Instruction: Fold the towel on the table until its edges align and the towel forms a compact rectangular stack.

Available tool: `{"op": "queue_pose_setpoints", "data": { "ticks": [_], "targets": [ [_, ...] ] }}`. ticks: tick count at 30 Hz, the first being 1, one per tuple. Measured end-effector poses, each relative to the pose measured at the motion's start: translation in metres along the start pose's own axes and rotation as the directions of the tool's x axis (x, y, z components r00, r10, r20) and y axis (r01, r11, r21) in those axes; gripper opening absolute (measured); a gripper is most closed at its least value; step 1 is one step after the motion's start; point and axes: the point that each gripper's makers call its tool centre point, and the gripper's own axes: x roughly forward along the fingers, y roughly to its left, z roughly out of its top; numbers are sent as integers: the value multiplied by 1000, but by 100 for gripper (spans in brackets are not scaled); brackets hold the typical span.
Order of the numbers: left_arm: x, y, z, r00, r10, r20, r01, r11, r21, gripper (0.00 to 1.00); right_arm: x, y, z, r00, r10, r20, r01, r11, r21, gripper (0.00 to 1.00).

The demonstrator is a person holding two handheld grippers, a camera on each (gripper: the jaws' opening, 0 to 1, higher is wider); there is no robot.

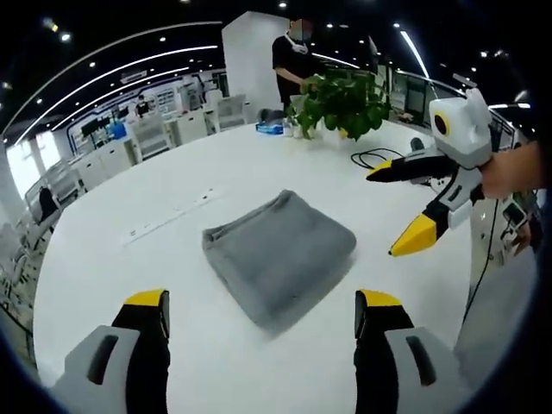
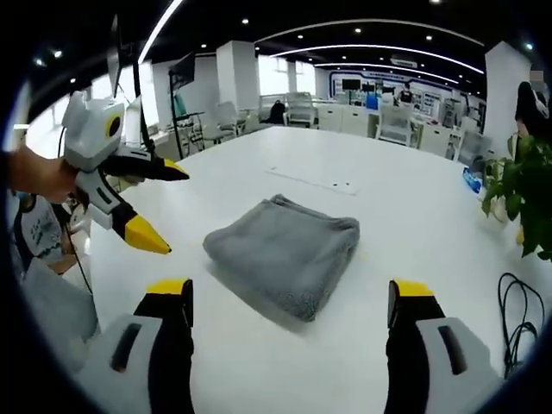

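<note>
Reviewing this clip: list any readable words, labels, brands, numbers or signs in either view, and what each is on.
None can be read.
Towel: plain grey, no label showing.
Table: white; the small marks along its inset strip are too small to read.
Left gripper and right gripper: no lettering shows on either.
Background screens and signs: blurred, unreadable.

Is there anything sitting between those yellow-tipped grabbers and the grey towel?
Nothing visible does. Bare white table lies between the open left gripper, the open right gripper and the folded towel. The plant and cable sit beyond it.
</note>
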Motion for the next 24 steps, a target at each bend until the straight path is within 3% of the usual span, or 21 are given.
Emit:
{"op": "queue_pose_setpoints", "data": {
  "ticks": [7, 13, 24],
  "targets": [
    [-13, -8, -1, 1000, -4, 13, 4, 999, 50, 91, -15, 3, -3, 1000, -10, 22, 9, 1000, 2, 99],
    [-30, -12, -1, 999, 25, 38, -25, 1000, -3, 91, -30, 9, -10, 1000, 7, 30, -7, 1000, 13, 99],
    [-57, -36, -13, 994, 91, 67, -88, 995, -44, 91, -65, 36, -24, 997, 56, 51, -52, 996, -74, 99]
  ]
}}
